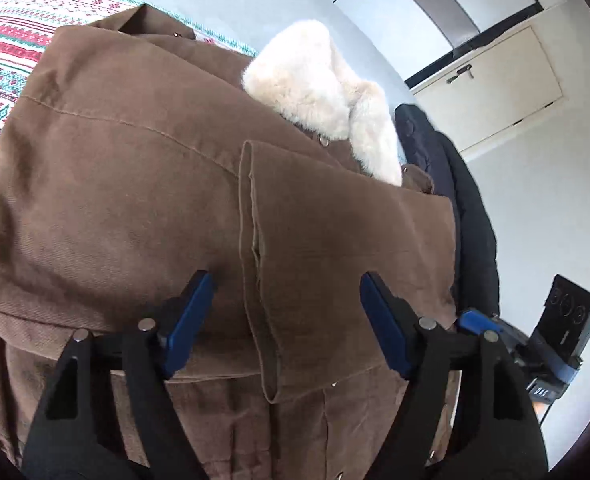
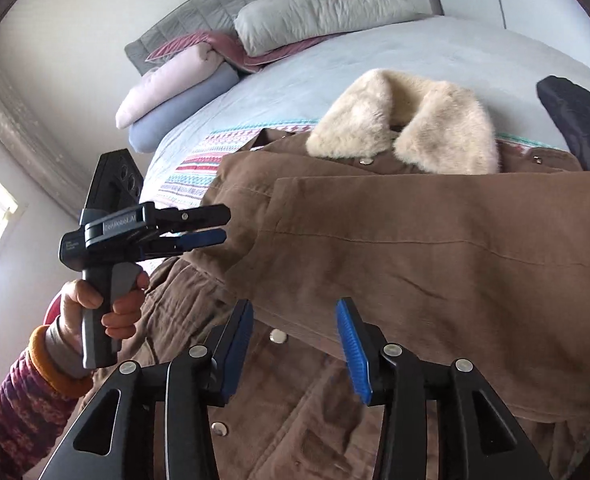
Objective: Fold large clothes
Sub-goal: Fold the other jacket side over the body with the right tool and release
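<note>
While my brown coat (image 2: pixel 395 248) lies flat on the bed (image 2: pixel 335 68), fluffy collar (image 2: pixel 405 128) at the far end and both sleeves laid across its chest, I think the next fold is bottom up to top. My left tongs (image 1: pixel 285 300) hang open over a sleeve cuff (image 1: pixel 255 208), holding nothing. My right tongs (image 2: pixel 295 340) are open and empty too. I should grab the bottom edge at both corners and lift evenly, so the sleeves stay put.

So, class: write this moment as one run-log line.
stage: sleeves folded across brown coat | left gripper: open, empty | right gripper: open, empty | surface: bed
</note>
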Available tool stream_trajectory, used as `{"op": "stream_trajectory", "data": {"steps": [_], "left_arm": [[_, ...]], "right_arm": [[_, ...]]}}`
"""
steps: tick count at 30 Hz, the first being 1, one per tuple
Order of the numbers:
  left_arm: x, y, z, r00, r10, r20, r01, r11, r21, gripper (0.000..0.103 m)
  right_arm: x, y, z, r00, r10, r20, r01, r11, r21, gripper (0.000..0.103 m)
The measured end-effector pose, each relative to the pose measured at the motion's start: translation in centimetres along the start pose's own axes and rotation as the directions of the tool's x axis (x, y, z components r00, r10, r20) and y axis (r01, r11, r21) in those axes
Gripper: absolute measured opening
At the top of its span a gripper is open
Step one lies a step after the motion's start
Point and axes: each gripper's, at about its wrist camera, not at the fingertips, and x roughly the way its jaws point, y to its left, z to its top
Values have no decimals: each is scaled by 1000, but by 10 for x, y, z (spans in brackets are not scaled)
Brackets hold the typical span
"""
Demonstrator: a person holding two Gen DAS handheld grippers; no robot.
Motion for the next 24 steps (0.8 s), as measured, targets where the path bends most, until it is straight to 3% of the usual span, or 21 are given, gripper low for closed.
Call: {"op": "stream_trajectory", "data": {"steps": [2, 3, 6, 9, 11, 13, 15, 16, 19, 21, 24], "left_arm": [[17, -6, -1, 997, 63, -39, -63, 998, 20, 60], [19, -12, -1, 996, 89, -31, -88, 995, 37, 42], [15, -30, -3, 987, 164, 8, -164, 983, 89, 6], [-15, -50, -3, 982, 135, 131, -153, 978, 144, 6], [-35, -56, 3, 970, 116, 214, -152, 975, 161, 6], [-39, -58, 12, 944, 203, 261, -254, 951, 176, 9], [-37, -54, 20, 896, 343, 283, -395, 906, 154, 10], [-39, -53, 21, 886, 351, 303, -407, 901, 148, 10], [-40, -53, 14, 911, 234, 340, -316, 926, 209, 13], [-28, -55, 8, 928, 194, 318, -286, 918, 275, 13], [4, -59, 6, 935, 205, 289, -301, 890, 343, 13]], "right_arm": [[-21, -20, -2, 998, -52, 35, 51, 998, 34, 44], [-32, -30, -2, 996, -79, 51, 77, 996, 54, 44], [-64, -59, -9, 984, -146, 98, 132, 982, 136, 45], [-87, -81, -11, 971, -200, 132, 172, 965, 198, 47], [-94, -90, -12, 962, -229, 147, 193, 955, 226, 47], [-93, -94, -10, 953, -264, 152, 222, 943, 247, 49], [-86, -94, -5, 940, -305, 151, 261, 932, 253, 50], [-82, -94, -3, 931, -333, 151, 290, 924, 250, 50], [-62, -90, 8, 894, -411, 176, 366, 899, 239, 50], [-43, -90, 16, 874, -450, 181, 408, 884, 227, 50], [-10, -94, 28, 854, -492, 167, 458, 865, 206, 50]]}}
